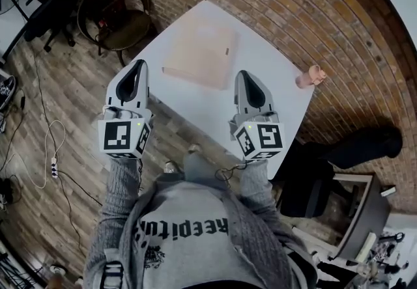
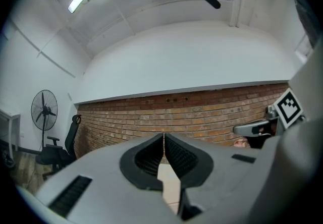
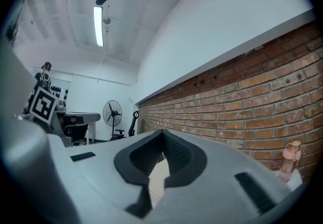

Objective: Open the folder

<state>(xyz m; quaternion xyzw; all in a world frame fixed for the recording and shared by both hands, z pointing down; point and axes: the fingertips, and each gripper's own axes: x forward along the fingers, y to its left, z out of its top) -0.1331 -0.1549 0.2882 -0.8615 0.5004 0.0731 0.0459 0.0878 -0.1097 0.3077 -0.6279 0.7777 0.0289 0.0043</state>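
Two pairs of jaws are each pressed together with nothing between them. The left gripper and right gripper are held at the near side of the white table, apart from the folder. The folder lies flat and closed toward the far side, pale peach, with a small dark mark near its right edge. The step in hand is judged to be the approach. Next, one pair must part and catch the cover's free edge.

The folder in front of me is a pale beige, rectangular item. It is closed and lies flat on the white surface, toward the far left part. Its edges run skewed to my line of sight. A small dark mark sits near its right edge.
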